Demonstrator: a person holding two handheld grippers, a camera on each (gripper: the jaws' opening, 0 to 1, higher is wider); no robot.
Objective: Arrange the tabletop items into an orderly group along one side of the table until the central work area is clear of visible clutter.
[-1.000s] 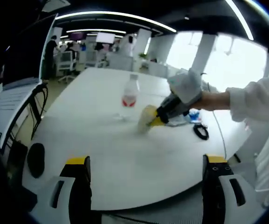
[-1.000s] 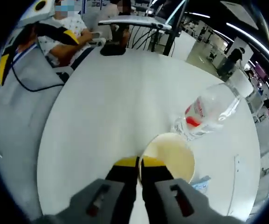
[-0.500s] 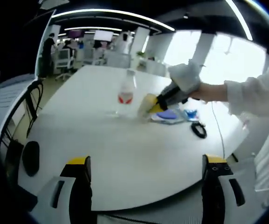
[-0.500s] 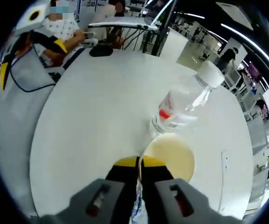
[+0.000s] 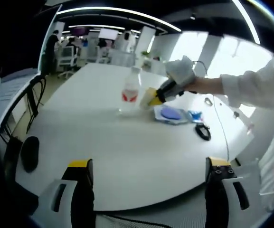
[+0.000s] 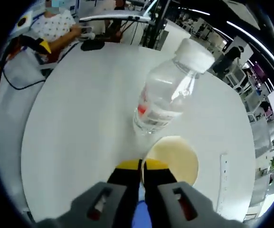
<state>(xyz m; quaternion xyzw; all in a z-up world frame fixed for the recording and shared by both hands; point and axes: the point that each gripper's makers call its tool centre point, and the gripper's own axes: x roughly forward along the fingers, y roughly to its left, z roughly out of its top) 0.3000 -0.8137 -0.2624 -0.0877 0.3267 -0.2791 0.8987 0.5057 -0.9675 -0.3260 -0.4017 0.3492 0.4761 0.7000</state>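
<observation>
Right gripper (image 6: 142, 167): its 2 yellow-tipped jaws are pressed together on the near rim of a pale yellow round lid-like disc (image 6: 172, 160), which it holds above the white table (image 6: 80, 123). The disc sits just beside the base of a clear plastic water bottle with a red label and white cap (image 6: 165, 97); contact between the 2 cannot be confirmed.

In the left gripper view, the same right gripper (image 5: 156, 97) is seen reaching in from the right, held by a gloved hand (image 5: 180, 73) on a white sleeve (image 5: 255, 88). The yellow disc (image 5: 147, 97) is at its tip, raised off the table (image 5: 127, 156) and immediately right of the upright bottle (image 5: 130, 94).

Left gripper (image 5: 148, 183): its 2 jaws stand wide apart at the near table edge and hold nothing.

Other items on the table, right portion of the left gripper view:
- 1 flat packet with a blue-purple round patch (image 5: 169, 114), lying just below the held disc.
- 1 small blue item (image 5: 194, 115), beside that packet; its nature cannot be determined.
- 1 black coiled cable (image 5: 203, 132), nearer the table edge, apart from the packet.

A black oval object (image 5: 29, 154) sits at the left, at the table's near-left edge. A seated person in a patterned top (image 6: 58, 28) is at the far side of the table in the right gripper view.
</observation>
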